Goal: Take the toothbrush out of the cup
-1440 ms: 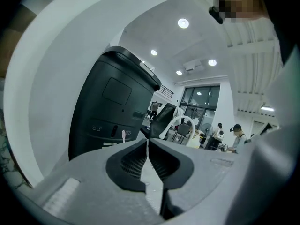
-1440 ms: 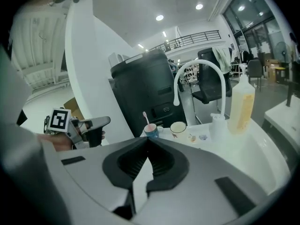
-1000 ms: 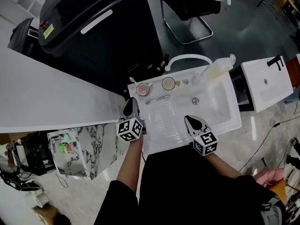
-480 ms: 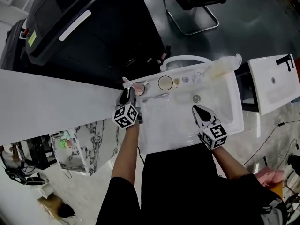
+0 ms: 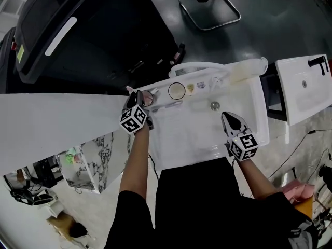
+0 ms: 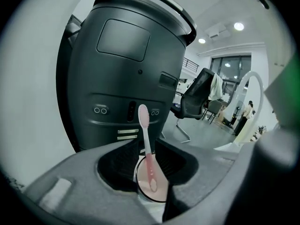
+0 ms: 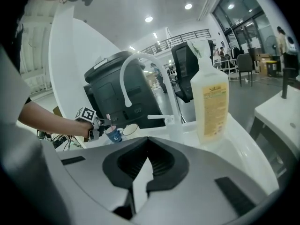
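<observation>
A pink toothbrush (image 6: 146, 139) stands head up in a cup (image 6: 152, 184) at the back left corner of the white sink (image 5: 207, 139). The cup (image 7: 113, 134) is blue outside and pinkish inside (image 5: 147, 97). My left gripper (image 5: 136, 98) hangs just beside it. Its jaws have just been opening and stand open, with the brush handle and the cup's rim showing between them (image 6: 150, 162), untouched. My right gripper (image 5: 231, 119) hovers over the sink's right side, shut with nothing in it (image 7: 147, 139).
A second, empty cup (image 5: 176, 91) and a slim brush-like item (image 5: 168, 106) sit on the sink's back ledge. A curved faucet (image 7: 140, 74) and a soap bottle (image 7: 209, 97) stand there too. A big black machine (image 6: 131, 69) looms behind. A white counter (image 5: 52, 123) lies left.
My left gripper has moved up to the pink-lined cup and its jaws have parted. The right gripper has drifted right over the sink, still shut.
</observation>
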A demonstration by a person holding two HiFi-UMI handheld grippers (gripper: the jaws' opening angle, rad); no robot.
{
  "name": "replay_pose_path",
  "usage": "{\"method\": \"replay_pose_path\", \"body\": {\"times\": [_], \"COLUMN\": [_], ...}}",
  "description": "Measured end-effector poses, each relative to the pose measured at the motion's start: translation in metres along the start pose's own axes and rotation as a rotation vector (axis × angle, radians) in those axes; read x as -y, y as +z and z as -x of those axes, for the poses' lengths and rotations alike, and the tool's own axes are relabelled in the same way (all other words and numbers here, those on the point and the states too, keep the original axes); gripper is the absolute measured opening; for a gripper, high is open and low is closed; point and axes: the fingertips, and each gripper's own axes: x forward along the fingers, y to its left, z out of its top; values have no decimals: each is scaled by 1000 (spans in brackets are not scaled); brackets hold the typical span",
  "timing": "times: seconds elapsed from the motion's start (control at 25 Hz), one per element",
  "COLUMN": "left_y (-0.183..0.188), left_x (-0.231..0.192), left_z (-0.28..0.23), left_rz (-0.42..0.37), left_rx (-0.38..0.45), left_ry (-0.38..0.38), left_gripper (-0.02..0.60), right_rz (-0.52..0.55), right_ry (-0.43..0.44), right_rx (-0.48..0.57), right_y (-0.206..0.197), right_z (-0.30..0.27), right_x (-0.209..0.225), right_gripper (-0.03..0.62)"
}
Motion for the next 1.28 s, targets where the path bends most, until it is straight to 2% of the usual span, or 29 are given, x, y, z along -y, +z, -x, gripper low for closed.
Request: {"method": "replay_pose_path", "body": {"times": [0.2, 0.4, 0.64, 1.08, 1.28], "left_y": [1, 3, 27, 94, 117], "left_x": [1, 2, 7, 24, 19], "left_z": [-5, -4, 13, 80, 116], "left_rz": [-50, -61, -93, -245, -278], "left_rx": [-8, -8, 59, 230, 278], "left_ry": [23, 19, -4, -150, -221], "left_gripper": [74, 43, 40, 40, 40], "right_rz": [-16, 3, 18, 51, 49], "right_ry": [6, 30, 38, -16, -64], "right_rx": [1, 8, 21, 78, 106], "right_y": [-2, 3, 8, 17, 17], "right_z": [-3, -8, -3, 20, 31], "right_x": [2, -7, -21, -80, -113], "right_gripper": [0, 0, 0, -2, 0]}}
